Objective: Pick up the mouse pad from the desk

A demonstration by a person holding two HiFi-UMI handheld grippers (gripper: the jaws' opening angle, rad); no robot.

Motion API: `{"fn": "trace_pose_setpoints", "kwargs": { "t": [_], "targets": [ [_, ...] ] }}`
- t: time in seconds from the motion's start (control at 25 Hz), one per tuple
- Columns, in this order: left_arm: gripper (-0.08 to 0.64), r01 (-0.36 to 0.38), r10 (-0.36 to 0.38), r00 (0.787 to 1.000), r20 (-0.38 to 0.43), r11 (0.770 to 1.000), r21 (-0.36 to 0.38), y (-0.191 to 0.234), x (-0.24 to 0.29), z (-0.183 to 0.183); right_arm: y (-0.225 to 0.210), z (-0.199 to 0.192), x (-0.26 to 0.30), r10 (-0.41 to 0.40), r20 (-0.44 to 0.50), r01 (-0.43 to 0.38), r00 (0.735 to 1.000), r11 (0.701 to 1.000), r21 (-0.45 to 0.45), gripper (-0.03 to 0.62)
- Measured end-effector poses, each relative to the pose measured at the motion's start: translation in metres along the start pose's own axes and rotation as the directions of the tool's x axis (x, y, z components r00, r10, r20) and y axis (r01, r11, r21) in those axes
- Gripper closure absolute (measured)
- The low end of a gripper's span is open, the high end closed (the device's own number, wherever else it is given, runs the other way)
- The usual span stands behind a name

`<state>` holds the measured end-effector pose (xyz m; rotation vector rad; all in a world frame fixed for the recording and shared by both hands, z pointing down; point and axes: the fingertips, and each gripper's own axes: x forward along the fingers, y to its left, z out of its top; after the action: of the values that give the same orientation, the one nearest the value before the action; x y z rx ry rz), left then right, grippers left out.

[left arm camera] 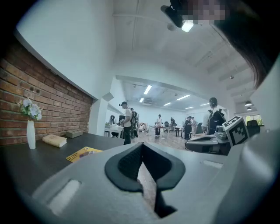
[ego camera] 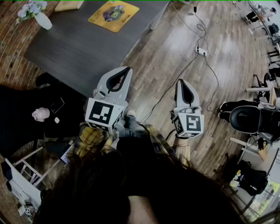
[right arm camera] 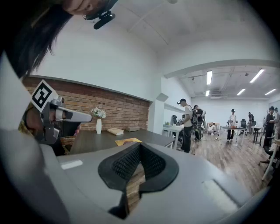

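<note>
The yellow mouse pad (ego camera: 113, 15) lies flat on the dark desk (ego camera: 83, 48) at the top of the head view, far ahead of both grippers. It also shows small in the left gripper view as the mouse pad (left arm camera: 84, 153) and in the right gripper view as the mouse pad (right arm camera: 128, 141). My left gripper (ego camera: 124, 70) is shut and empty, held level over the floor by the desk's near corner. My right gripper (ego camera: 182, 82) is shut and empty too, over the wooden floor to the right.
A white vase of flowers (ego camera: 37, 15) and a tan book (ego camera: 69, 5) stand at the desk's far side. A brick wall (ego camera: 13, 48) runs along the left. Cables and a power strip (ego camera: 201, 51) cross the floor. A black chair (ego camera: 247, 118) sits at the right; several people stand in the background.
</note>
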<state>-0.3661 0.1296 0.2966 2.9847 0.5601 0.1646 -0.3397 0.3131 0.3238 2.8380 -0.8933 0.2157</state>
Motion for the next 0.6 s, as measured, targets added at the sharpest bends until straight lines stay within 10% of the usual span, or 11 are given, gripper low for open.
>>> {"fn": "trace_pose_setpoints", "kwargs": {
  "t": [0.6],
  "targets": [
    [0.471,-0.01,0.01,1.0,0.0,1.0,-0.002,-0.02,0.047,0.005,-0.068,-0.009,-0.015,-0.034,0.044,0.028,0.998,0.991,0.134,0.477]
  ]
}}
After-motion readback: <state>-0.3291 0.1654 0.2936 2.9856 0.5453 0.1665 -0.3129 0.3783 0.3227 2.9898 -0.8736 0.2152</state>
